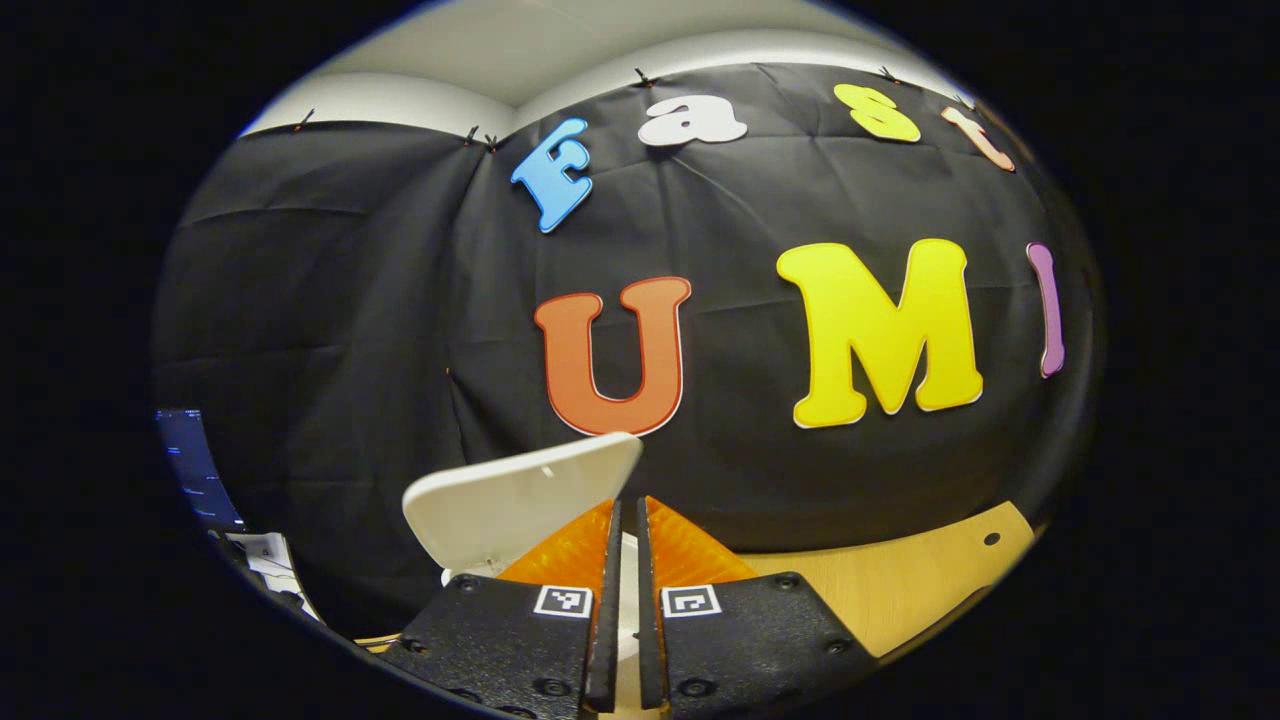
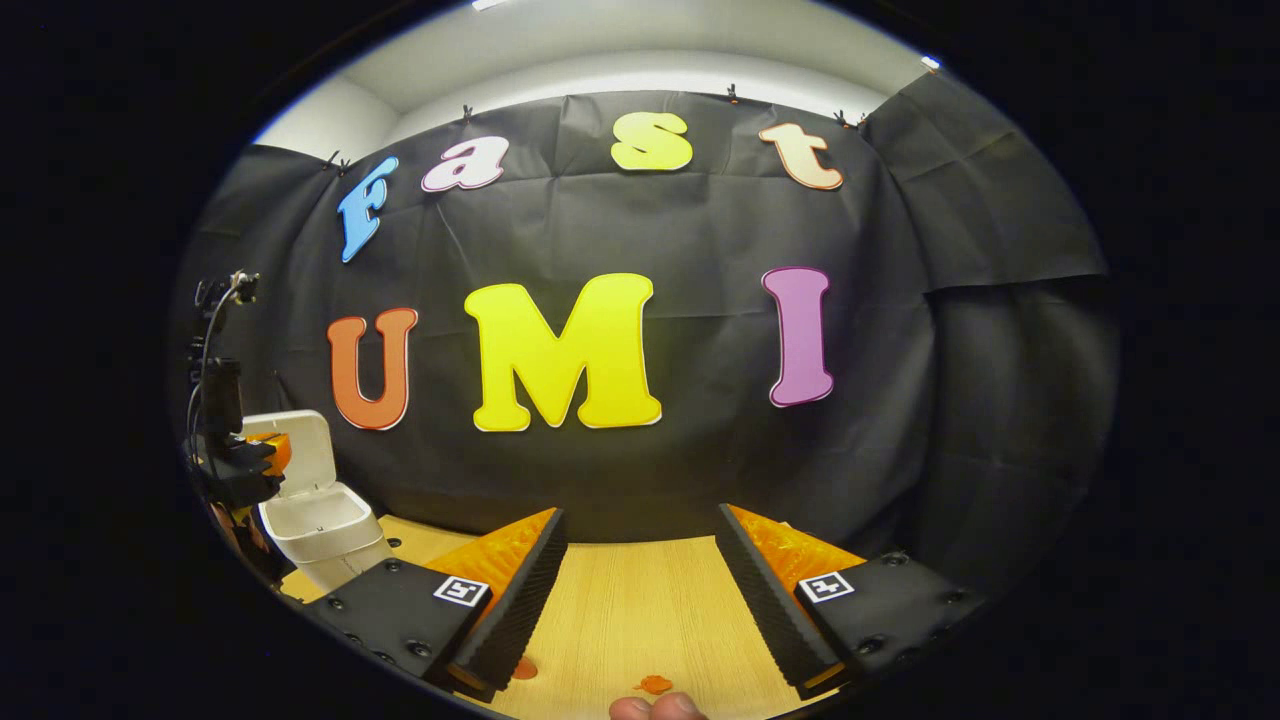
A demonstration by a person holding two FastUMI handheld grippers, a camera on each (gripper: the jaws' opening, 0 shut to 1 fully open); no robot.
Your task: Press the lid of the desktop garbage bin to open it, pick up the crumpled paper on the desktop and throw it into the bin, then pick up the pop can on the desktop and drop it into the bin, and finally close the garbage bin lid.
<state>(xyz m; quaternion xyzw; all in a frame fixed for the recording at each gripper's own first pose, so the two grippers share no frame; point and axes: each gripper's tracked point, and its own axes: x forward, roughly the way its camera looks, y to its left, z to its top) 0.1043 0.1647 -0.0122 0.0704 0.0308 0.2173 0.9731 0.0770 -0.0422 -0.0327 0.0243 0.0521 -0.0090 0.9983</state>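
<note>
My left fingers (image 1: 622,600) are drawn together with only a thin slit between them and nothing in it, at the bottom middle of the left gripper view. They sit right up against the raised lid (image 1: 520,495) of the white bin — I judge I have them narrowed like this so they work as one blunt tip for pushing on the lid rather than for grasping. Whether they touch the lid at this instant, I cannot tell.

In the right gripper view my right fingers (image 2: 640,590) stand wide apart at the bottom of the frame, holding nothing, with bare wooden table (image 2: 640,610) showing between them. I read that as readiness for a pick-up, since the paper and the can call for a spread grip. At the lower left of that frame the bin (image 2: 320,530) stands on the table with its lid (image 2: 300,450) tipped upright behind the mouth, so the bin is open; my left gripper (image 2: 235,465) hangs close against that lid.

The crumpled paper and the pop can I cannot place from here. If they are already inside — I cannot see into the bin well enough to say — then closing the lid is the step in hand.
</note>
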